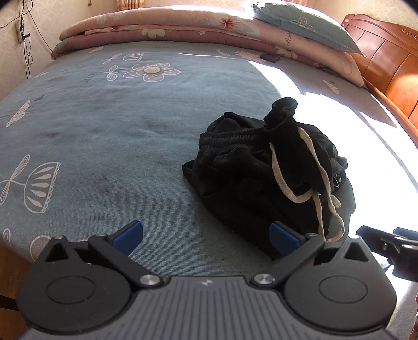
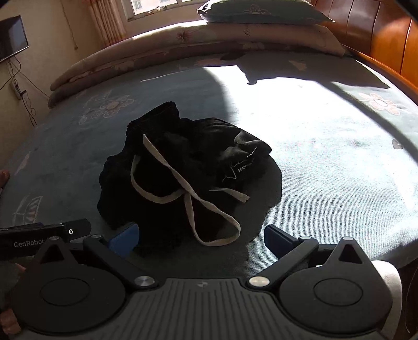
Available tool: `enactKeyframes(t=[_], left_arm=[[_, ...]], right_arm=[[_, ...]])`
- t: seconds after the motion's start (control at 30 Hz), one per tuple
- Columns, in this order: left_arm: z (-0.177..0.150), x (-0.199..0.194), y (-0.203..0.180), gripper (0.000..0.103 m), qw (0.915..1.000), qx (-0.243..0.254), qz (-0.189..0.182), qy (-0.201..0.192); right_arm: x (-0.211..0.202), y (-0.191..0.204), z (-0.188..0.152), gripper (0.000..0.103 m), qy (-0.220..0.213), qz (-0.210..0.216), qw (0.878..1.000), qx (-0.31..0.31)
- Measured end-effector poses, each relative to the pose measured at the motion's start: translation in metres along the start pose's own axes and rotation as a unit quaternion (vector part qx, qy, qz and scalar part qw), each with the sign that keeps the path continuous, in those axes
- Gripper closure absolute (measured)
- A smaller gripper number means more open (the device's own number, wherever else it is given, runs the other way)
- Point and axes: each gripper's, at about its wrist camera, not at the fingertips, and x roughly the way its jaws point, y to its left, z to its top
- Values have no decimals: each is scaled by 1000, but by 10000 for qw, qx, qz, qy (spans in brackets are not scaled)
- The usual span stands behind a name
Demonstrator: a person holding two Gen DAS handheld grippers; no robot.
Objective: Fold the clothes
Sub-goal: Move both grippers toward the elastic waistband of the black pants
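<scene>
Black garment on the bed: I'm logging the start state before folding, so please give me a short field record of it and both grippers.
garment: black shorts, crumpled in a heap, not yet folded
waistband: elastic, bunched up at the far side of the heap
drawstring: white cord, loose, looping over the heap
surface: blue floral bedsheet, partly in sunlight
left gripper: open, empty, short of the heap
right gripper: open, empty, heap's near edge between its fingers
background: folded quilt and pillow at the far edge
</scene>
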Motion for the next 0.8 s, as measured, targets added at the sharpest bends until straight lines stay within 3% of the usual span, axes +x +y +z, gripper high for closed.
enactKeyframes(t=[0.17,0.37,0.57,0.8], left_arm=[[4,0,-4,0,9998,89,22,-159],[8,1,-4,0,9994,45,-223,-250],[4,21,4,0,9989,-262,-374,75],[-5,27,12,0,9971,-475,-599,-17]], right_arm=[[5,-2,2,0,-14,6,10000,-5],[9,-3,3,0,-93,85,9999,-13],[-2,-2,3,0,-682,383,9968,-141],[-10,-11,-2,0,-1305,898,9865,-417]])
